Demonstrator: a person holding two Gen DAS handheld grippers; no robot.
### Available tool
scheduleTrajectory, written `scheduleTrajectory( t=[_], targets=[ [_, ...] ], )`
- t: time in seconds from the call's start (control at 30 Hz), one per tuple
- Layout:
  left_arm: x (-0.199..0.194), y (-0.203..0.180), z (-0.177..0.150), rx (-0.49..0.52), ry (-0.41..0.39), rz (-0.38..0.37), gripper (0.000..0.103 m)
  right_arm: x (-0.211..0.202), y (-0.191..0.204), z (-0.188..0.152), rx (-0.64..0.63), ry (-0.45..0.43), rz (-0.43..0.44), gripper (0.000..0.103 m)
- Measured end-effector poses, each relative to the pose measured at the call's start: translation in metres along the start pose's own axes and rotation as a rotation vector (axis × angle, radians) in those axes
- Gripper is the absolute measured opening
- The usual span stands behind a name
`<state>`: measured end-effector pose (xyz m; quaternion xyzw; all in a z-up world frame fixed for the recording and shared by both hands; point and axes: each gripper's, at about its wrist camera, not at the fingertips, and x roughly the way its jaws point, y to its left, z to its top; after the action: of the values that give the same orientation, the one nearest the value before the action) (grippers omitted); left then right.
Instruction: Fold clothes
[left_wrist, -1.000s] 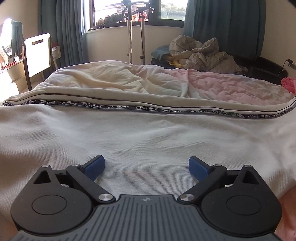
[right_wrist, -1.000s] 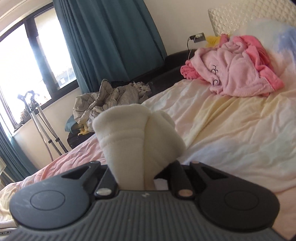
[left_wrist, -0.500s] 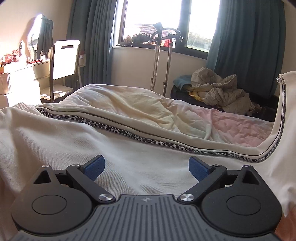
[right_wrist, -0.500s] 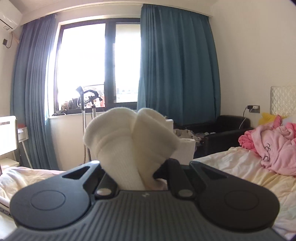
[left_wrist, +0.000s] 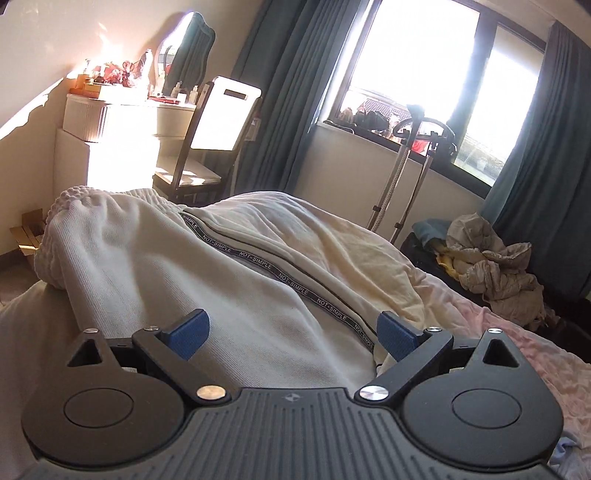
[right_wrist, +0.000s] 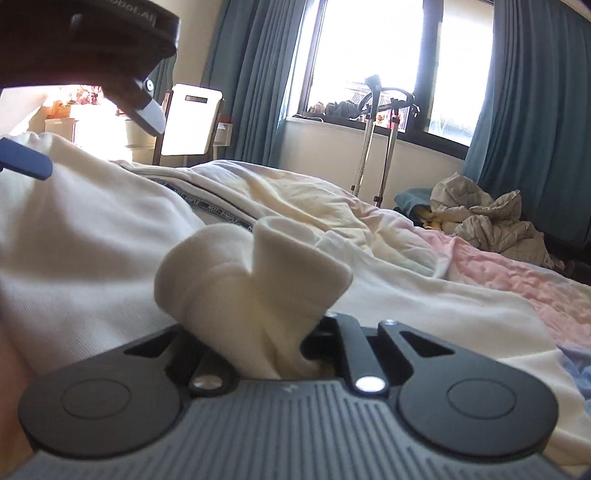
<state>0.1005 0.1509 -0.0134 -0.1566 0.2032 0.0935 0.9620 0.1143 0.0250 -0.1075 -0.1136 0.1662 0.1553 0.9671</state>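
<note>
- Left tool (left_wrist: 291, 334) spread wide, blue pads (left_wrist: 188, 332) well apart, hovering just above cream garment (left_wrist: 155, 266), gripping nothing.
- Right tool (right_wrist: 266, 354) clenched on bunched fold of same cream cloth (right_wrist: 243, 277), fabric puffing up between its fingers.
- Bed (left_wrist: 517, 339) with pale yellow and pink cover beneath everything.
- Cream garment spread across bed, ribbed hem (left_wrist: 62, 206) at far left, black printed tape (left_wrist: 280, 277) running diagonally along its edge.
- Teal curtains (left_wrist: 284, 92) framing bright window (left_wrist: 417, 59).
- Crumpled beige clothing heap (left_wrist: 495, 266) past bed, at right.
- White chair (left_wrist: 221, 114) beside sunlit dresser (left_wrist: 110, 122).
- Crutches (left_wrist: 406, 166) leaning below window.
</note>
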Motion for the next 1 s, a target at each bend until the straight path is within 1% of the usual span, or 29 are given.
scheduleTrajectory(
  t=[0.07, 0.1, 0.13, 0.17, 0.2, 0.23, 0.27, 0.33, 0.4, 0.47, 0.5, 0.6, 0.63, 0.73, 0.8, 0.87, 0.93, 1.0],
  targets=[
    [0.001, 0.004, 0.001, -0.018, 0.001, -0.018, 0.098, -0.003, 0.001, 0.005, 0.006, 0.006, 0.012, 0.012],
    [0.001, 0.006, 0.001, -0.026, 0.001, -0.027, 0.098, -0.005, 0.001, 0.008, 0.014, 0.016, 0.034, 0.017],
    [0.002, 0.007, 0.001, -0.035, 0.002, -0.036, 0.098, -0.007, -0.001, 0.011, 0.014, 0.025, 0.06, 0.025],
    [0.002, 0.009, 0.002, -0.044, 0.002, -0.045, 0.098, -0.012, 0.001, 0.009, 0.004, 0.029, 0.098, 0.029],
    [0.003, 0.011, 0.002, -0.053, 0.003, -0.054, 0.098, -0.017, 0.002, 0.007, -0.01, 0.031, 0.132, 0.039],
    [0.003, 0.013, 0.002, -0.061, 0.003, -0.063, 0.098, -0.026, 0.001, 0.006, -0.036, 0.025, 0.157, 0.044],
    [0.003, 0.013, 0.002, -0.064, 0.007, -0.083, 0.098, -0.034, 0.0, 0.004, -0.062, 0.02, 0.18, 0.045],
    [0.003, 0.009, -0.001, -0.055, 0.021, -0.148, 0.098, -0.055, -0.013, -0.002, -0.105, 0.007, 0.213, 0.046],
    [0.001, 0.002, -0.005, -0.03, 0.028, -0.203, 0.098, -0.078, -0.033, -0.005, -0.097, -0.005, 0.231, 0.048],
    [-0.001, -0.007, -0.01, 0.007, 0.03, -0.248, 0.098, -0.099, -0.057, -0.007, -0.05, -0.011, 0.219, 0.049],
    [-0.003, -0.013, -0.013, 0.036, 0.027, -0.262, 0.098, -0.106, -0.068, -0.008, -0.025, -0.011, 0.199, 0.05],
    [-0.006, -0.032, -0.03, 0.128, 0.031, -0.284, 0.098, -0.121, -0.105, -0.01, 0.065, -0.009, 0.075, 0.05],
    [-0.005, -0.038, -0.035, 0.161, 0.039, -0.275, 0.098, -0.12, -0.119, -0.012, 0.121, 0.004, 0.031, 0.05],
    [0.001, -0.055, -0.054, 0.259, 0.066, -0.203, 0.098, -0.114, -0.15, -0.023, 0.262, 0.044, -0.035, 0.049],
    [0.007, -0.06, -0.065, 0.294, 0.103, -0.142, 0.098, -0.109, -0.163, -0.034, 0.343, 0.069, -0.045, 0.049],
    [0.014, -0.062, -0.072, 0.308, 0.142, -0.078, 0.098, -0.104, -0.175, -0.045, 0.413, 0.094, -0.056, 0.049],
    [0.021, -0.061, -0.076, 0.306, 0.176, -0.032, 0.098, -0.092, -0.178, -0.056, 0.396, 0.128, -0.067, 0.05],
    [0.023, -0.062, -0.076, 0.308, 0.197, -0.021, 0.098, -0.079, -0.182, -0.072, 0.398, 0.173, -0.045, 0.054]
  ],
)
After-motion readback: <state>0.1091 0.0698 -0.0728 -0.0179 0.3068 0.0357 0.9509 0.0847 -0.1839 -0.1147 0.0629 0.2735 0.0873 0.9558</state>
